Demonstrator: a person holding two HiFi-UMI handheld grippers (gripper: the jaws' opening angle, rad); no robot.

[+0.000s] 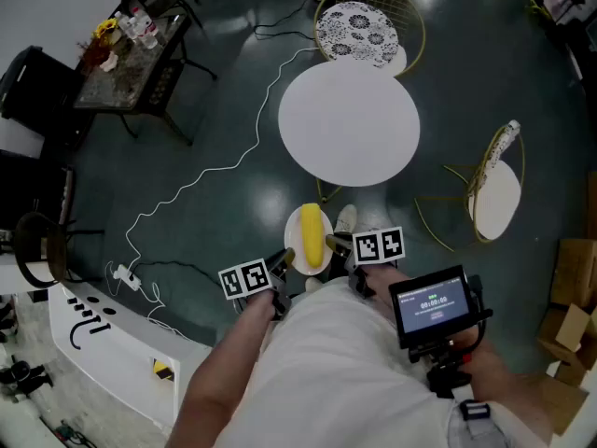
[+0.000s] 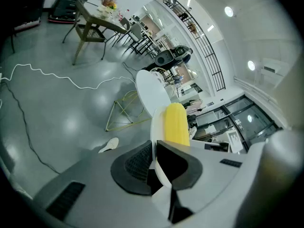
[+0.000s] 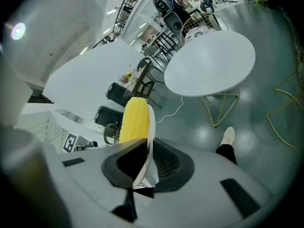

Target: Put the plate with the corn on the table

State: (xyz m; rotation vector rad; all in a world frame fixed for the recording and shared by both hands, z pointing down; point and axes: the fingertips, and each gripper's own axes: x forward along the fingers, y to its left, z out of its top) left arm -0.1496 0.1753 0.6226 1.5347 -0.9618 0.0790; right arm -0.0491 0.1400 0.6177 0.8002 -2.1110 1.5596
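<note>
A white plate (image 1: 295, 234) carrying a yellow corn cob (image 1: 312, 234) hangs in the air between my two grippers, short of the round white table (image 1: 350, 119). My left gripper (image 1: 284, 259) is shut on the plate's left rim (image 2: 155, 127), with the corn (image 2: 175, 123) just past its jaws. On the opposite rim (image 3: 150, 132) my right gripper (image 1: 338, 245) is shut as well, the corn (image 3: 134, 119) lying beside the jaws. The table (image 3: 209, 63) shows ahead in the right gripper view and also as a thin disc, the table (image 2: 151, 91), in the left gripper view.
A gold wire chair with a patterned cushion (image 1: 357, 30) stands behind the table; another gold chair (image 1: 492, 187) is at its right. A white cable (image 1: 201, 177) runs over the dark floor. A side table with flowers (image 1: 131, 56) sits far left. The person's shoe (image 1: 346, 218) is under the plate.
</note>
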